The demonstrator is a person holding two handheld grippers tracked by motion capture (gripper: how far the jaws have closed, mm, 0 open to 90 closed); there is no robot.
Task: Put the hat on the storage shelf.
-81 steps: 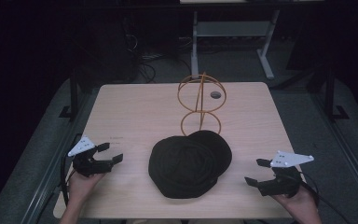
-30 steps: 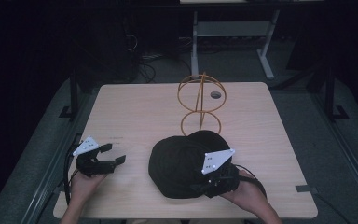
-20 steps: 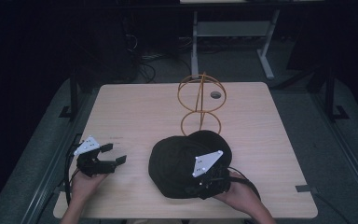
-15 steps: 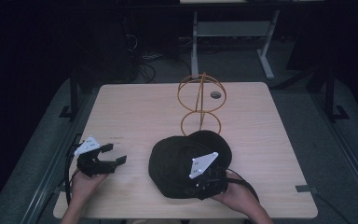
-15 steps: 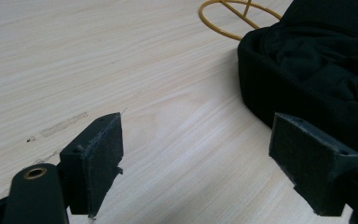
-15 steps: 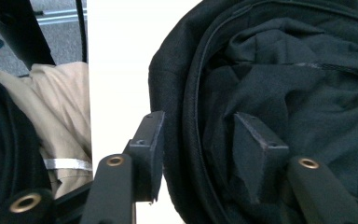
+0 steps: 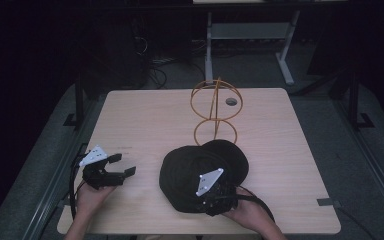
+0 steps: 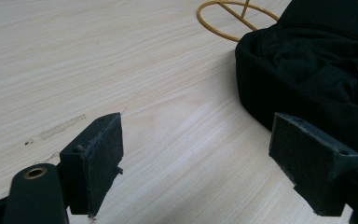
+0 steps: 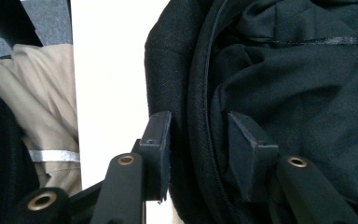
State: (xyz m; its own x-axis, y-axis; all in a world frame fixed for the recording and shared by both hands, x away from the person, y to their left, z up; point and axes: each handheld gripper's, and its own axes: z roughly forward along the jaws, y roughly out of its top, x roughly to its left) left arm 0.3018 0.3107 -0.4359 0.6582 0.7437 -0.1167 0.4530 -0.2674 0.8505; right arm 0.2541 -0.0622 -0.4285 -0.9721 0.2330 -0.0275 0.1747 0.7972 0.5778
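Black cap (image 7: 200, 167), upturned near the surface's (image 7: 145, 120) front edge, just before the wire hat stand (image 7: 215, 112). Right gripper (image 9: 198, 154): fingers straddle the rim, not yet clamped. Left gripper (image 7: 122, 169): fingers apart, empty. Risk: a thin bite on soft fabric may slip.

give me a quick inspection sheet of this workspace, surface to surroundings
Surface: light wooden table, small round hole near the far edge.
Job's things: black cap lying opening-up at the near centre; yellow wire stand upright just behind it.
Clutter: nothing seen.
Grippers: left gripper open, over bare wood left of the cap; right gripper straddling the cap's rim, one jaw outside and one inside, a gap showing.
Cables: one black cable trailing from the right gripper.
Surroundings: dark room, grey floor, white desk frame beyond.
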